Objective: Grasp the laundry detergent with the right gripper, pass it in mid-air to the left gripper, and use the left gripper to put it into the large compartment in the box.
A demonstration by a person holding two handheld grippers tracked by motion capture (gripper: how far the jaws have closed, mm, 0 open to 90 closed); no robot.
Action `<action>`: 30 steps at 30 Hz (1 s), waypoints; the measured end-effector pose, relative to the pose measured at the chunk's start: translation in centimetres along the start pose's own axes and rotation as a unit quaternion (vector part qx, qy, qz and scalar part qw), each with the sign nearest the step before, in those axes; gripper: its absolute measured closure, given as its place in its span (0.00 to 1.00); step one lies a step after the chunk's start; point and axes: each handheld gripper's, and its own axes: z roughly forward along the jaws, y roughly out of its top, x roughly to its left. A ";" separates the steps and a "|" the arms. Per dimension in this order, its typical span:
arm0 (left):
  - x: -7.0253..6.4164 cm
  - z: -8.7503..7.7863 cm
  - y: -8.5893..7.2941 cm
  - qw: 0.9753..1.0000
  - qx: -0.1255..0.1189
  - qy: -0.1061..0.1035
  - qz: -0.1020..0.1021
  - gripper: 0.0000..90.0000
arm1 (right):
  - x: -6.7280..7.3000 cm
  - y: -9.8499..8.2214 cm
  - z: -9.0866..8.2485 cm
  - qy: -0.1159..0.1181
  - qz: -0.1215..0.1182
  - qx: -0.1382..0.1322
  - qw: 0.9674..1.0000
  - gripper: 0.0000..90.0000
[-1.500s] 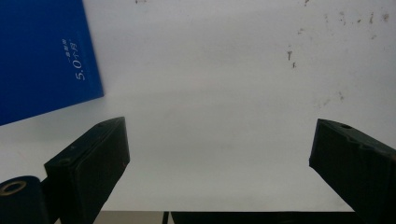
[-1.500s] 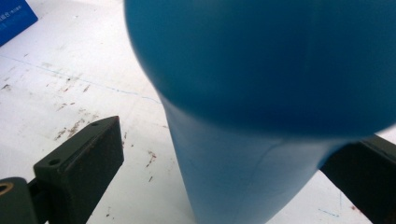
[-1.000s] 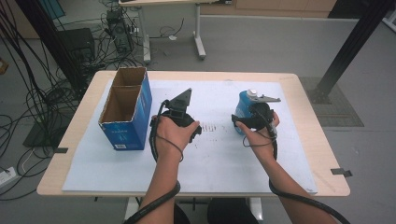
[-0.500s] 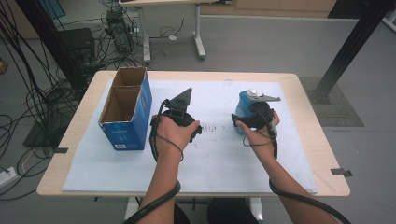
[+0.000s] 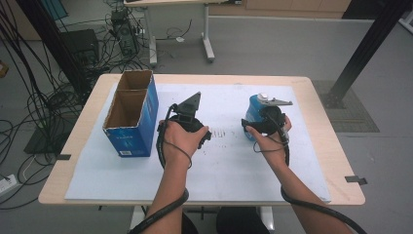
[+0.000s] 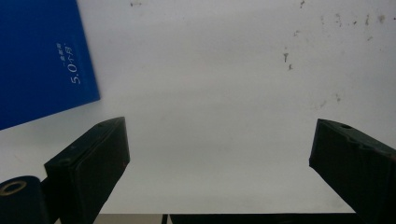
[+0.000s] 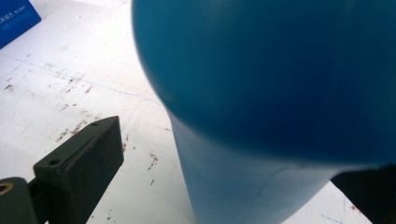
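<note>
Blue bottle (image 5: 253, 114), upright, on white mat (image 5: 229, 170)

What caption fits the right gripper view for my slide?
Open right tool straddles a blue container on the white sheet.

Carton (image 5: 131, 117) blocks left (mat (image 5: 229, 161) open).
</note>
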 end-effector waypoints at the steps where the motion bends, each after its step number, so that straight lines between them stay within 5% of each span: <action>1: 0.0 0.0 0.0 1.000 -0.001 0.000 0.000 0.06 | 0.0 0.0 0.0 0.000 0.001 0.001 1.000 0.02; 30: -0.1 -0.1 0.0 1.000 -0.001 0.002 0.003 0.06 | -0.2 0.0 0.0 0.000 0.004 -0.005 1.000 0.04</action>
